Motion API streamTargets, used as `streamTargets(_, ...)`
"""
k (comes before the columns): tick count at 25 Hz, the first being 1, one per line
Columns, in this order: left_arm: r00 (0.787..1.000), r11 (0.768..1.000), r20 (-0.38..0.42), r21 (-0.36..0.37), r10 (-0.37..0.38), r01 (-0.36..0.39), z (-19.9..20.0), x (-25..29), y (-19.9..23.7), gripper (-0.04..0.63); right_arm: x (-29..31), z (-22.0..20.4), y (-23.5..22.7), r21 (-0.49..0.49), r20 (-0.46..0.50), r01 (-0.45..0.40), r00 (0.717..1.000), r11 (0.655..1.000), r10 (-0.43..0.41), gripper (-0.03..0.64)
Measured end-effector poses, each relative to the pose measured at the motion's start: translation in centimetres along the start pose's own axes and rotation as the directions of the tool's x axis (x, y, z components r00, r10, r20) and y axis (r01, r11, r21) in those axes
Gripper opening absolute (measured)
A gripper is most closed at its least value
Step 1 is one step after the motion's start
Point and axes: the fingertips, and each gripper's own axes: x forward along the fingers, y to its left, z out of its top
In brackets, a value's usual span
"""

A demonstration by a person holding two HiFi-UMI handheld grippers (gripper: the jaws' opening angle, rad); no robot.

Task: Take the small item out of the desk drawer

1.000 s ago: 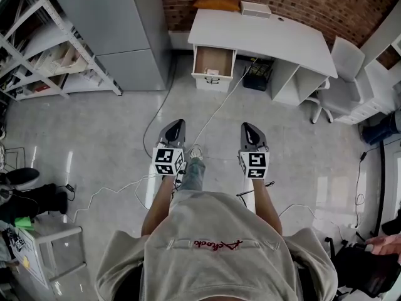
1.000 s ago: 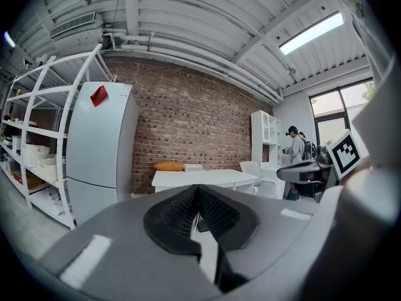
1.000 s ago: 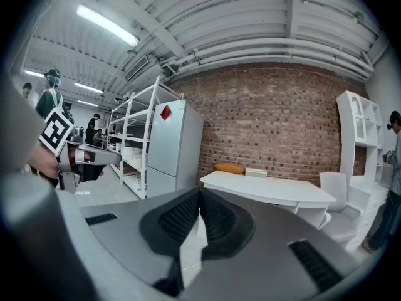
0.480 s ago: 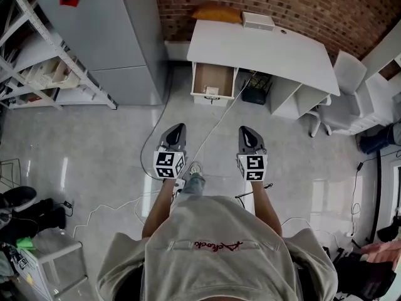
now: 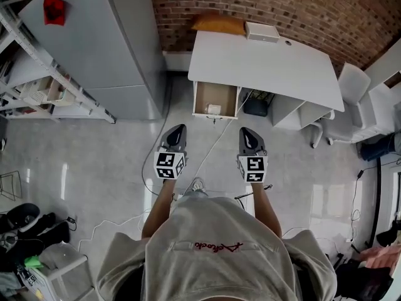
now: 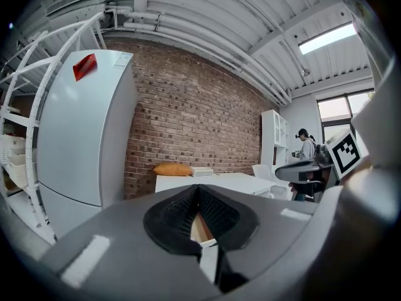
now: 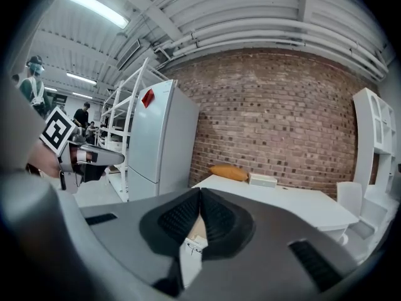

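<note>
A white desk (image 5: 266, 64) stands against the brick wall, its drawer (image 5: 215, 99) pulled out toward me. A small white item (image 5: 214, 110) lies at the drawer's front. My left gripper (image 5: 176, 132) and right gripper (image 5: 248, 135) are held side by side over the floor, short of the drawer, both shut with nothing in them. In the left gripper view the closed gripper (image 6: 198, 190) points at the desk (image 6: 216, 182). The right gripper (image 7: 200, 193) lines up with the drawer front (image 7: 191, 251) in its own view.
A grey fridge (image 5: 103, 42) stands left of the desk, with white shelving (image 5: 34, 86) further left. An orange cushion (image 5: 218, 24) and a white box (image 5: 262, 32) lie on the desk. Cables (image 5: 216, 137) run across the floor. A white chair (image 5: 351, 96) sits at the right.
The person has walked toward the desk. The desk and open drawer are nearer to both grippers than before. Both grippers stay shut and side by side.
</note>
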Motion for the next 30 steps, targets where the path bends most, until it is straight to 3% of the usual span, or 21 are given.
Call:
streamTargets(14, 0.997, 0.997, -0.015, -0.001, -0.077, 0.077, 1.0, 10.4, 5.3, 0.009, 9.6, 0.8, -3.1, 0.005, -0.031, 0.057, 0.998, 0.998, -0.056, 0.012)
streamTargets(23, 0.992, 0.993, -0.042, 0.002, -0.118, 0.118, 0.4, 12.3, 4.8, 0.009, 9.9, -0.7, -4.1, 0.024, -0.069, 0.083, 0.994, 0.996, -0.081, 0.012)
streamTargets(30, 0.992, 0.994, -0.061, 0.002, -0.107, 0.107, -0.1, 13.4, 4.6, 0.009, 11.1, -1.2, -5.1, 0.031, -0.079, 0.066, 0.995, 0.997, -0.063, 0.012)
